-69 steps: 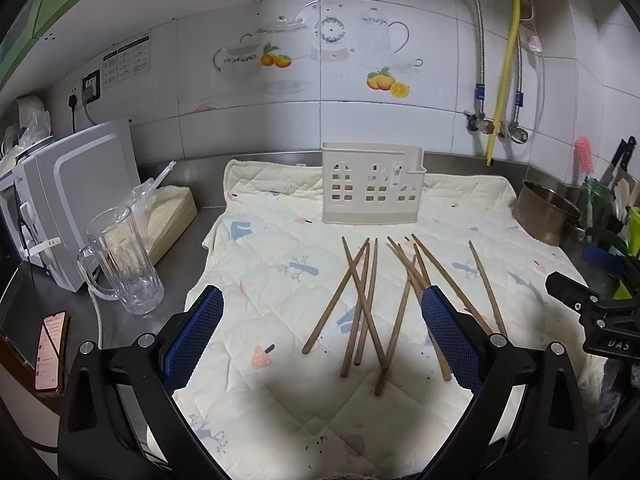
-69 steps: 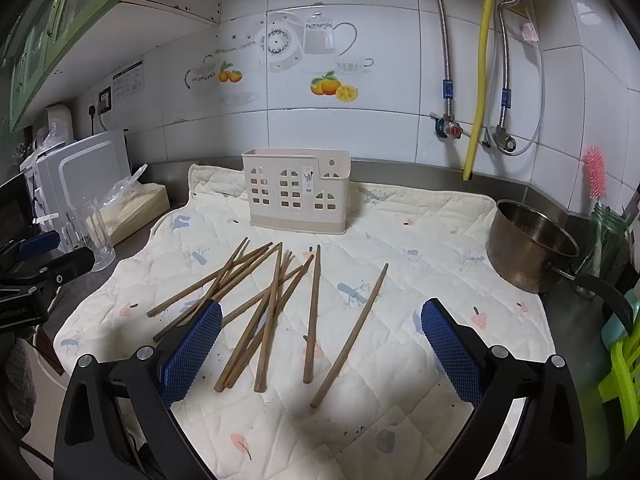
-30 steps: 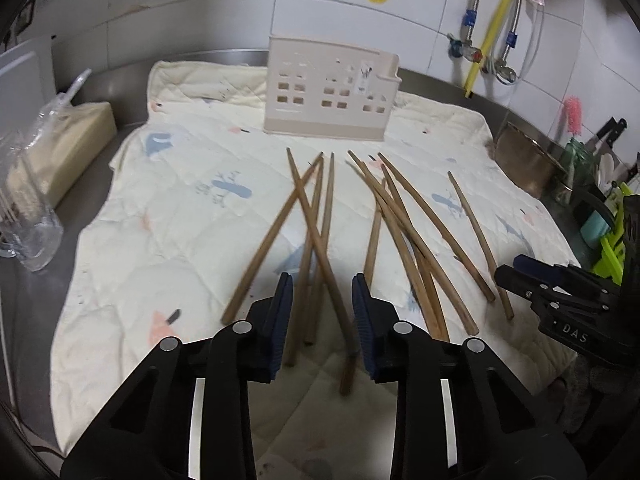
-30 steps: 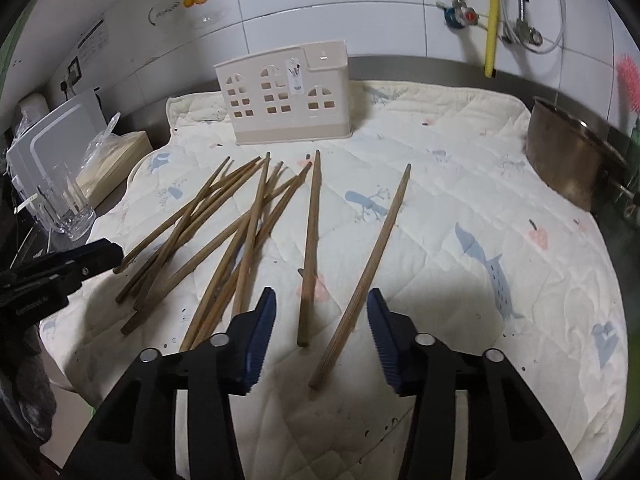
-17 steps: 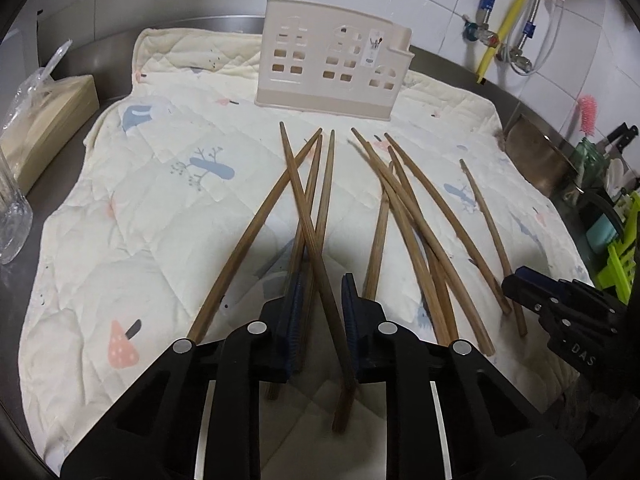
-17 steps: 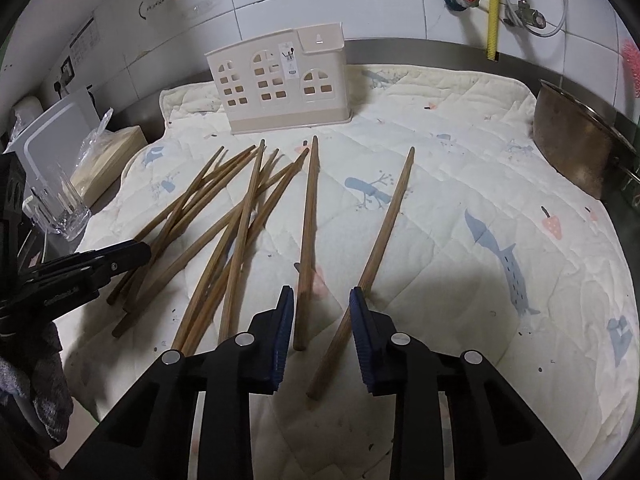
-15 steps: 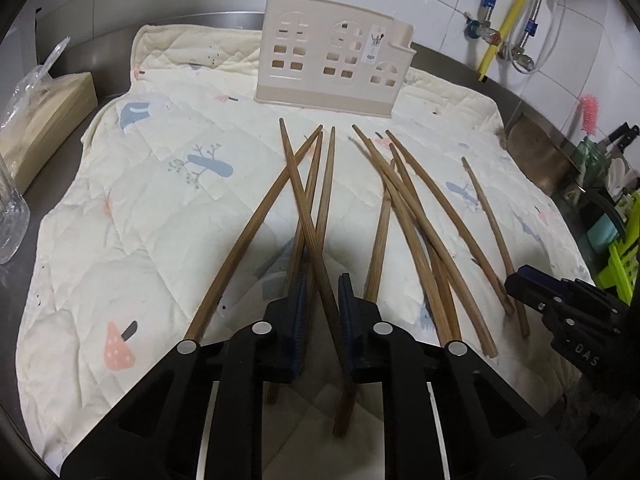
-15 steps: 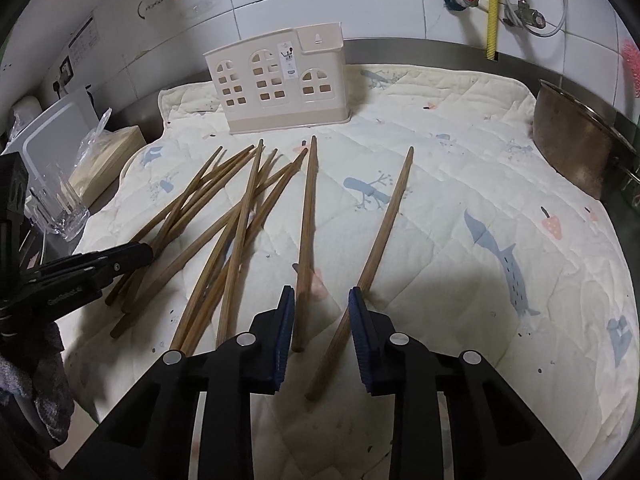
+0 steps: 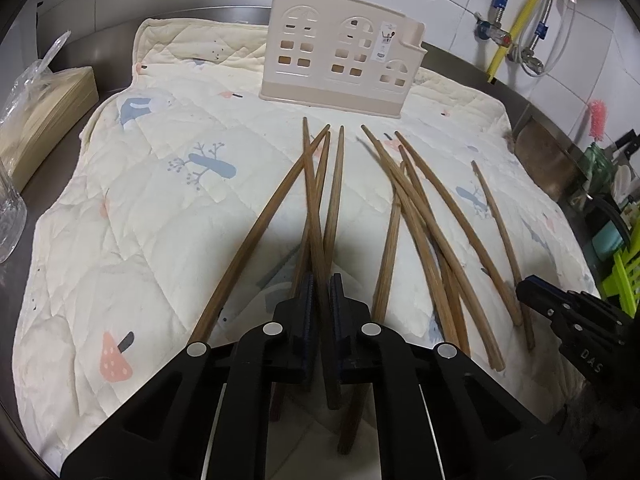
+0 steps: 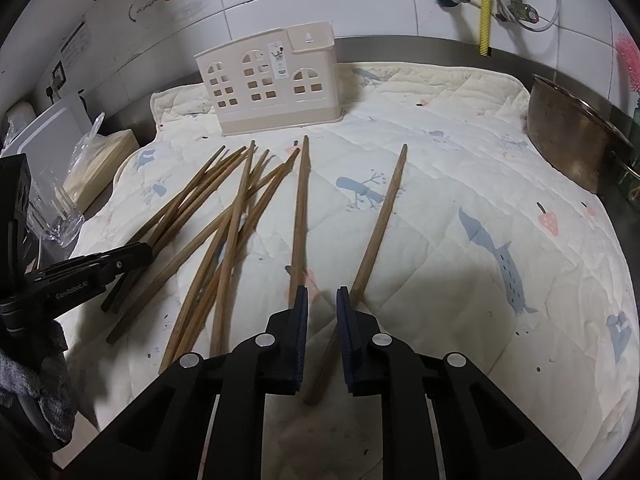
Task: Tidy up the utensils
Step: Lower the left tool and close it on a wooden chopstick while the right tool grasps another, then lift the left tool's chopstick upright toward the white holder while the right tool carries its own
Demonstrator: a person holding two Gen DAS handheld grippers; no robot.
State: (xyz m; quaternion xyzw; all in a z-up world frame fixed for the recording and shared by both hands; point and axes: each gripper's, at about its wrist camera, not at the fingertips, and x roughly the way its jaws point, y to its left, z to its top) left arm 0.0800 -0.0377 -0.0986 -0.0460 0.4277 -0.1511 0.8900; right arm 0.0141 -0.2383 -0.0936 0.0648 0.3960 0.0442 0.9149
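Several brown wooden chopsticks (image 9: 420,208) lie scattered on a cream quilted mat (image 9: 140,200). Behind them stands a beige house-shaped utensil holder (image 9: 340,60) (image 10: 272,84). My left gripper (image 9: 322,284) is shut on one chopstick (image 9: 310,184) of the left bunch, which runs between its blue pads. My right gripper (image 10: 322,300) is low over the mat and its jaws are closing. The near end of the rightmost chopstick (image 10: 382,216) lies between them with gaps at both pads. Another chopstick (image 10: 299,208) ends at the left finger.
A metal pot (image 10: 568,140) sits at the mat's right edge. A glass mug (image 10: 52,216) and a bagged pack (image 9: 40,108) stand on the steel counter to the left. A green rack (image 9: 628,272) is at far right. Tiled wall and pipes are behind.
Both grippers' jaws have narrowed from a wider gap. The left one dropped a little onto the left bunch and closed on one chopstick. The right one stayed over the rightmost chopstick.
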